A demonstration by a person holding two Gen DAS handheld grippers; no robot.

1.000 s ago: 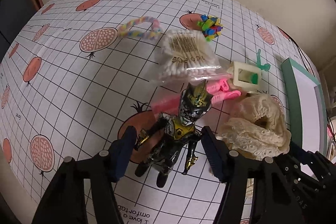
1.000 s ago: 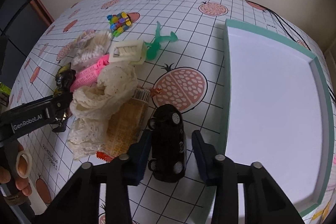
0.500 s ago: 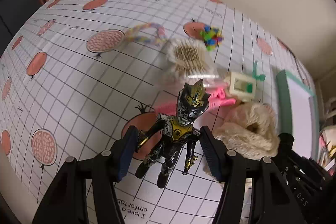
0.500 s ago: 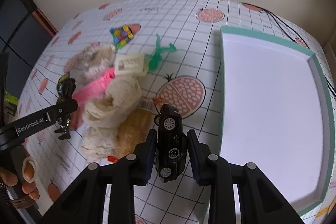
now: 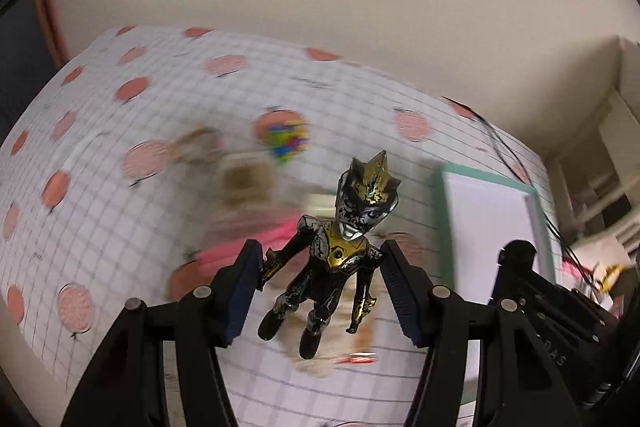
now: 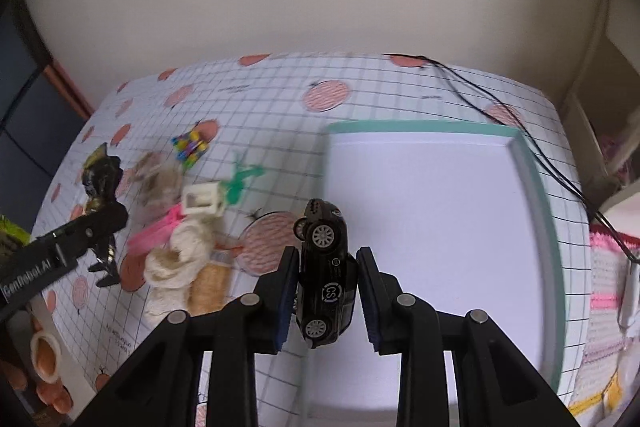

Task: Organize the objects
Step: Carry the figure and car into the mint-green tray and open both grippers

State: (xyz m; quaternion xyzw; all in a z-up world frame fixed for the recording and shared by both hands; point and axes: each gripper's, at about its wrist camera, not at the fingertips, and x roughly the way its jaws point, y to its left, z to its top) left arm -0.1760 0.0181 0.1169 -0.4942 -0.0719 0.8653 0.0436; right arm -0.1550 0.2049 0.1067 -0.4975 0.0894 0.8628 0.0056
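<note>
Right wrist: gripper (image 6: 327, 289) clamps toy car (image 6: 325, 273).

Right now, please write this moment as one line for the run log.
left gripper: shut on figure, lifted | right gripper: shut on car, lifted | tray: nothing in it | pile on table

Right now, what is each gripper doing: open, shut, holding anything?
Left gripper: shut on the action figure, lifted off the table.
Right gripper: shut on the black toy car, held near the tray.
</note>
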